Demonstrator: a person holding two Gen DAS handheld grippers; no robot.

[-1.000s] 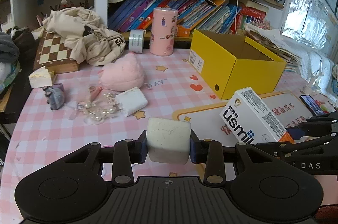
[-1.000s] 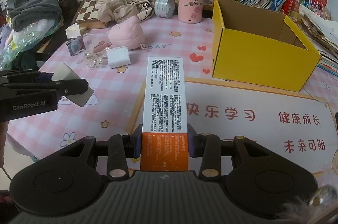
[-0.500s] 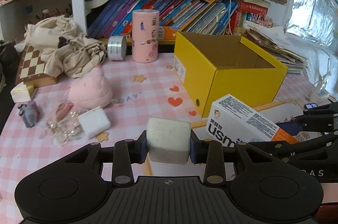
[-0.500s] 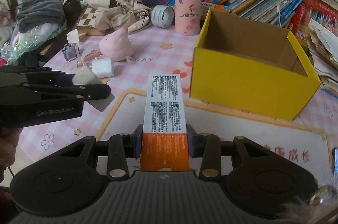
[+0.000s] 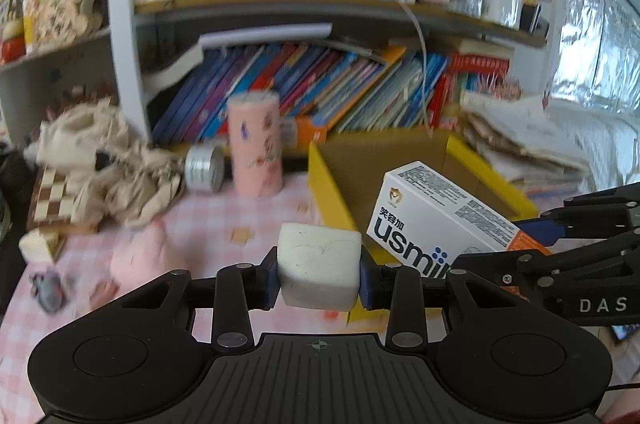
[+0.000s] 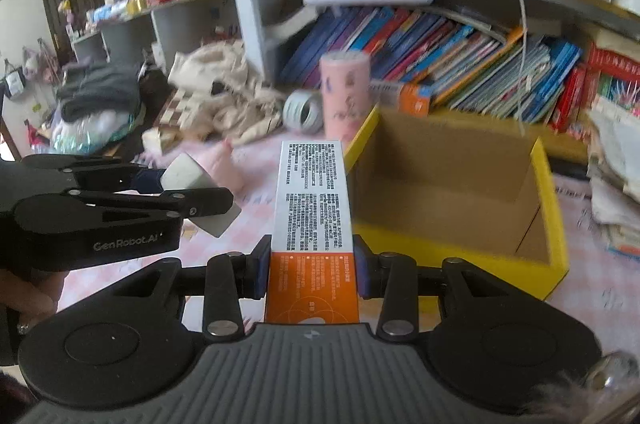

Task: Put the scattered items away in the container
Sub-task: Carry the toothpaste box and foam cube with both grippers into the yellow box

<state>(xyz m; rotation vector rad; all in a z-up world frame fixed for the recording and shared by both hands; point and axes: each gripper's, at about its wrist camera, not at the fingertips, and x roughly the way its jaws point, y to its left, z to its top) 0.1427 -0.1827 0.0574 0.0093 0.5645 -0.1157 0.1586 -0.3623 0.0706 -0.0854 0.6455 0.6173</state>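
Observation:
My left gripper (image 5: 319, 280) is shut on a white cube-shaped block (image 5: 318, 266), held in the air just left of the yellow cardboard box (image 5: 328, 184). My right gripper (image 6: 311, 270) is shut on the orange end of a long white-and-orange carton (image 6: 312, 200), whose far end reaches the box's near left corner (image 6: 362, 136). In the left wrist view that carton (image 5: 436, 220) hangs in front of the open box, with the right gripper (image 5: 560, 256) at the right edge. The right wrist view shows the left gripper (image 6: 192, 184) and its block (image 6: 188, 176) at the left. The box looks empty inside.
On the pink checked tablecloth (image 5: 200, 224) lie a pink plush (image 5: 136, 256), a small grey toy (image 5: 48, 288), a tape roll (image 5: 204, 168), a pink cylinder (image 5: 256, 144), crumpled beige cloth (image 5: 104, 160) and a chessboard (image 5: 52, 192). Bookshelves (image 5: 320, 84) stand behind; paper stacks (image 5: 540, 144) lie right.
Both grippers rose and moved forward toward the yellow box with their loads still held. The carton now overlaps the box opening; the box looms larger and closer in both views.

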